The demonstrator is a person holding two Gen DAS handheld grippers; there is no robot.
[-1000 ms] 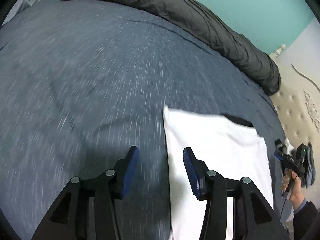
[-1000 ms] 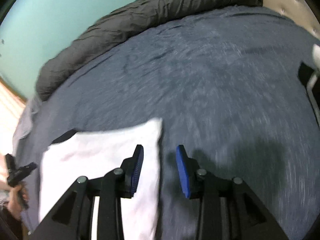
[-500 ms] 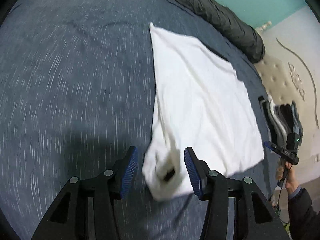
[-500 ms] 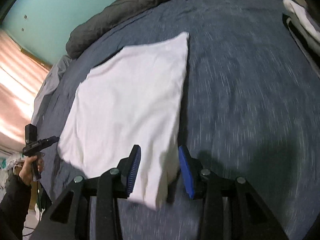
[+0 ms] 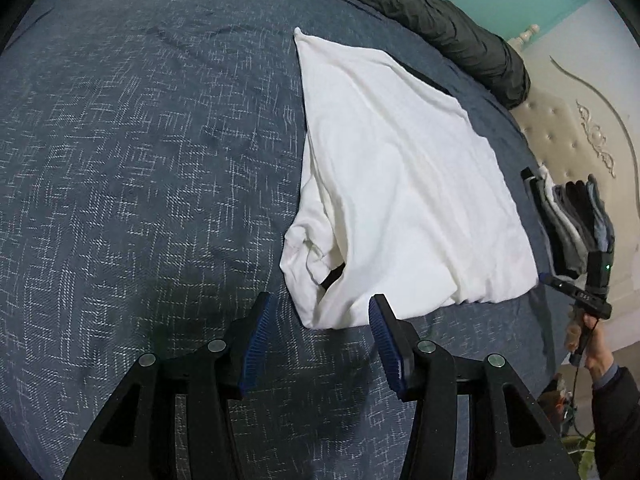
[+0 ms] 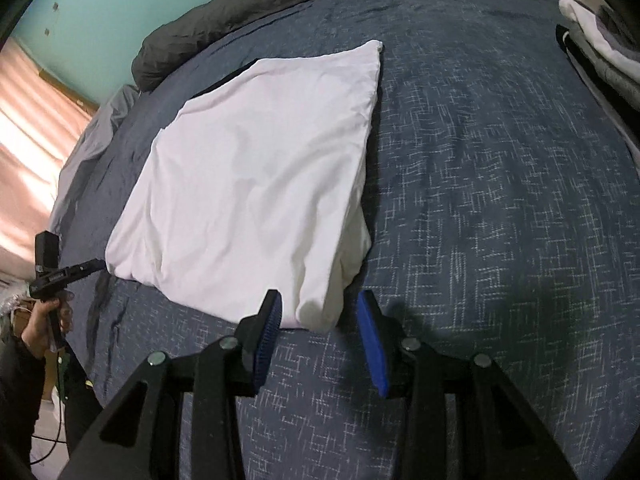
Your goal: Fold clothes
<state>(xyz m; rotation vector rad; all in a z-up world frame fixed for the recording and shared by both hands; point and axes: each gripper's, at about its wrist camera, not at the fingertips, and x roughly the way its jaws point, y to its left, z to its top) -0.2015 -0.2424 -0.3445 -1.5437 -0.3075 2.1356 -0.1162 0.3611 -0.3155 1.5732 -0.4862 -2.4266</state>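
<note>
White folded garment (image 5: pixel 404 176) lies on a blue-grey bed (image 5: pixel 140 160). Left tongs (image 5: pixel 316 336) and right tongs (image 6: pixel 320 330) hover spread wide at its near corners, gripping nothing.

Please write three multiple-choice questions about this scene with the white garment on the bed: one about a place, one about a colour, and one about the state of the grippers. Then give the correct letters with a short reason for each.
1. Where does the white garment lie?
A. on the blue bedspread
B. on the floor
C. on the dark duvet

2. What colour are the gripper pads?
A. red
B. blue
C. white

3. How are the left gripper and right gripper?
A. both shut on the garment
B. only the left shut
C. both open, each at a near corner

Answers:
1 A, bedspread shows all round the garment.
2 B, blue ribbed pads show in both views.
3 C, a wide gap shows between each pair of fingers, and the cloth lies slack.
</note>
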